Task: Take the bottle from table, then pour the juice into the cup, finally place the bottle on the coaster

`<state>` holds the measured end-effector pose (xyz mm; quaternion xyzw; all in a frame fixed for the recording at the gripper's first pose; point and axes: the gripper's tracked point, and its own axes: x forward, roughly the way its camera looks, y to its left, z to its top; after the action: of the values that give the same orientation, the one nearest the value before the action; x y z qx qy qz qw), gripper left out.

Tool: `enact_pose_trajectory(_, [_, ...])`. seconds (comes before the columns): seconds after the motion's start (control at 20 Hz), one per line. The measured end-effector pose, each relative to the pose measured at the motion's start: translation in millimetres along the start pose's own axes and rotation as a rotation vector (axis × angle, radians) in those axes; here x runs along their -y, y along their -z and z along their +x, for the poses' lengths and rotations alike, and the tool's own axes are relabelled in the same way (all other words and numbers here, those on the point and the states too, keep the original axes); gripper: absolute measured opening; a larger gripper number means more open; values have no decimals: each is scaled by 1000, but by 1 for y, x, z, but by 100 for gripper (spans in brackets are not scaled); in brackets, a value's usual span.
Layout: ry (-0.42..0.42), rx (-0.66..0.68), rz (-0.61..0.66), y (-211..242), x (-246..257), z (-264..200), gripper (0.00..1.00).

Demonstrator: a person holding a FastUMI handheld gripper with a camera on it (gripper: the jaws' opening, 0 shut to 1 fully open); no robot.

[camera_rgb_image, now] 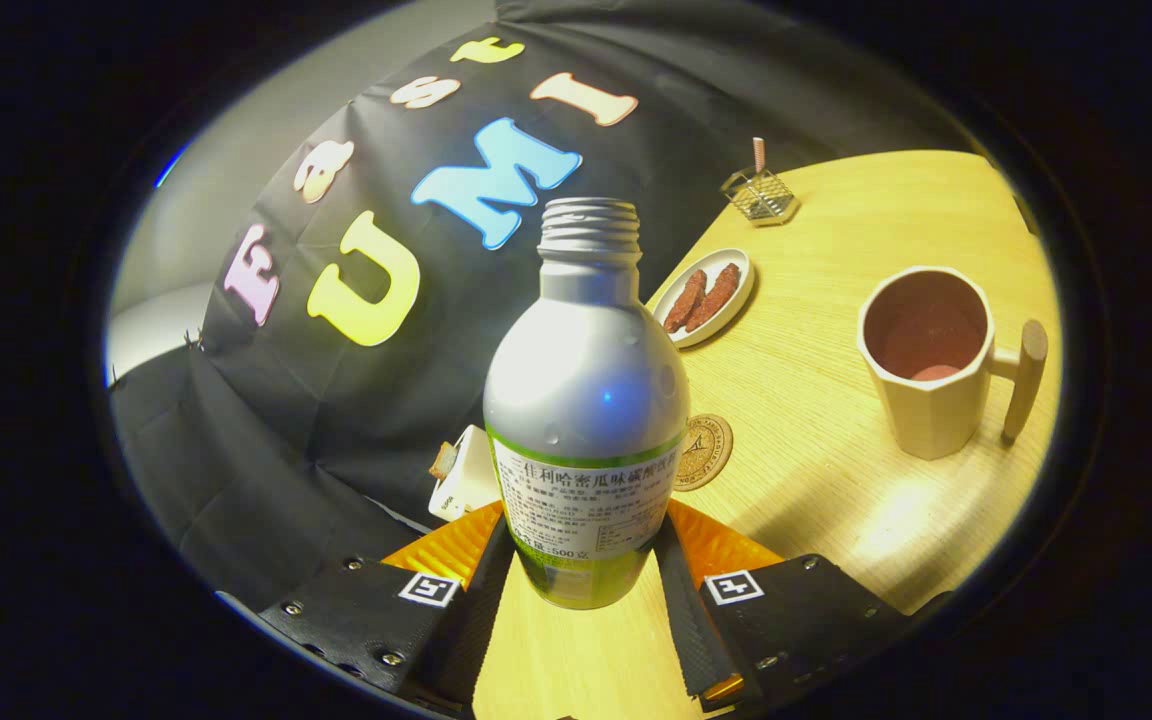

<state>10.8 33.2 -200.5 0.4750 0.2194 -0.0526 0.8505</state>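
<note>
While your gripper (584, 570) pinches the bottle (586, 420) low, keeping its open neck clear, the cup (926, 360) waits at two o'clock, coaster (704, 450) just behind.

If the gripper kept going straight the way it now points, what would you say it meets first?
The gripper already has the bottle between its fingers, both apparently pressing its sides. Beyond the bottle lies the booth's black cloth wall, probably next, though depth is unclear.
</note>
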Motion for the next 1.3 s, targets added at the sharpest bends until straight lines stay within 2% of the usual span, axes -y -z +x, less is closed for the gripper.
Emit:
enact_pose_trajectory(0.35, [23,-20,168,-4,27,-13,74])
enact_pose_trajectory(0.6, [46,-55,244,-3,45,-19,74])
enact_pose_trajectory(1.3, [13,-113,535,-4,32,-16,74])
